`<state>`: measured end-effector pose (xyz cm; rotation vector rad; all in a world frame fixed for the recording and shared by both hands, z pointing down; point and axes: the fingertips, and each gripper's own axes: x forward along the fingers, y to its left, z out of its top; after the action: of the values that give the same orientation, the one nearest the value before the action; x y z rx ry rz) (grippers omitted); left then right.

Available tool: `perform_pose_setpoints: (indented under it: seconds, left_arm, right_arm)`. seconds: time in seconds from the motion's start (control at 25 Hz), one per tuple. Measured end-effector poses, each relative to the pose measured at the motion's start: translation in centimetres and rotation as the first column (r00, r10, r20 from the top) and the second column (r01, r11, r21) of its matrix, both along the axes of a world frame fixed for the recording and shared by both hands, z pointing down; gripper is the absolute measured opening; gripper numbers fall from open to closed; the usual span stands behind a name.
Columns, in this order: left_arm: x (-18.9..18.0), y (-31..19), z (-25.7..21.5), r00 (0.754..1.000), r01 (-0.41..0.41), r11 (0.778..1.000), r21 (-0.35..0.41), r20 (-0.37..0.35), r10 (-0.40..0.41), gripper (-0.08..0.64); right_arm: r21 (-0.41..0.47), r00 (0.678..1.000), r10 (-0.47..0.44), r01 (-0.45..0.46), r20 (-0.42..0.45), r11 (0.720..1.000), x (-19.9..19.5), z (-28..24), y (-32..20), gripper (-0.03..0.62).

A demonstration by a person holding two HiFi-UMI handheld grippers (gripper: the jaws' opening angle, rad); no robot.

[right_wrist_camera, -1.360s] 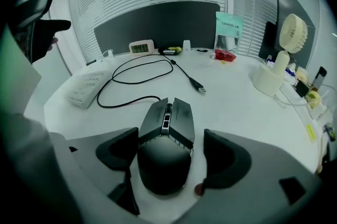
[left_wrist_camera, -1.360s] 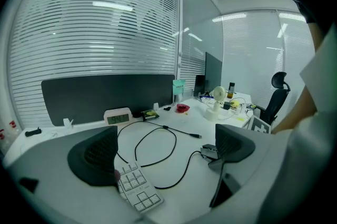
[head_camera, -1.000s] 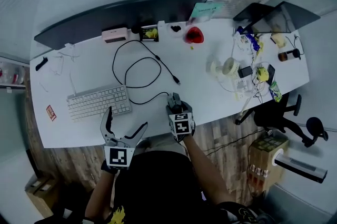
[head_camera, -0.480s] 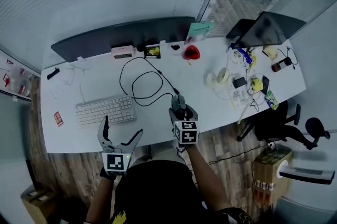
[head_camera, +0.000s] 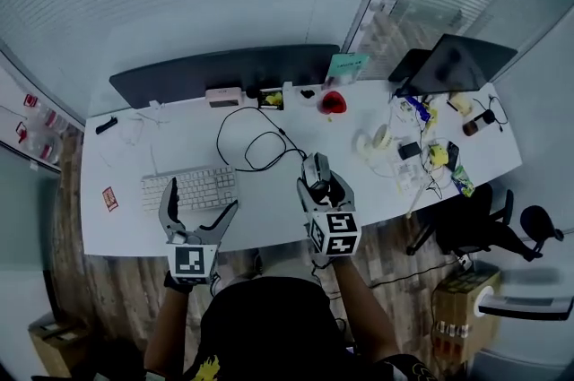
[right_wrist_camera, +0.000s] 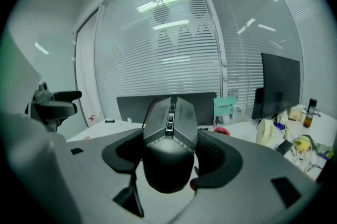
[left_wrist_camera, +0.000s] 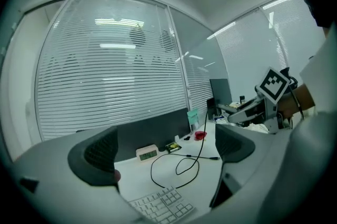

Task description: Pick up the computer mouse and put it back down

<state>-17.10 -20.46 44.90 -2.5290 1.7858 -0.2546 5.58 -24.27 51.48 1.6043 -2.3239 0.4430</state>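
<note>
Head view: right gripper (head_camera: pixel 317 175) aloft over desk (head_camera: pixel 269 211), fingers clamped on computer mouse (head_camera: pixel 315 164); left gripper (head_camera: pixel 200 198) fingers apart.

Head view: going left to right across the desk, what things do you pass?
From the left: red card → white keyboard → mouse, gripped in the right claw → dark screen.
</note>
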Motion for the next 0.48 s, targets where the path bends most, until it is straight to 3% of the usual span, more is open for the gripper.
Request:
perform_pose_setpoints:
  seconds: [0.28, 0.48]
  left_arm:
    - [-2.8, 2.0, -2.5, 0.998, 0.058, 0.998, 0.030, -0.008, -0.058, 0.583]
    - [-5.0, 2.8, -3.6, 0.995, 0.093, 0.995, 0.029, 0.019, -0.094, 0.583]
  right_arm:
    - [0.133, 0.999, -0.039, 0.035, 0.029, 0.990, -0.8, -7.7, 0.1, 0.307]
    - [0.248, 0.997, -0.071, 0.063, 0.025, 0.967, -2.1, -13.6, -0.7, 0.307]
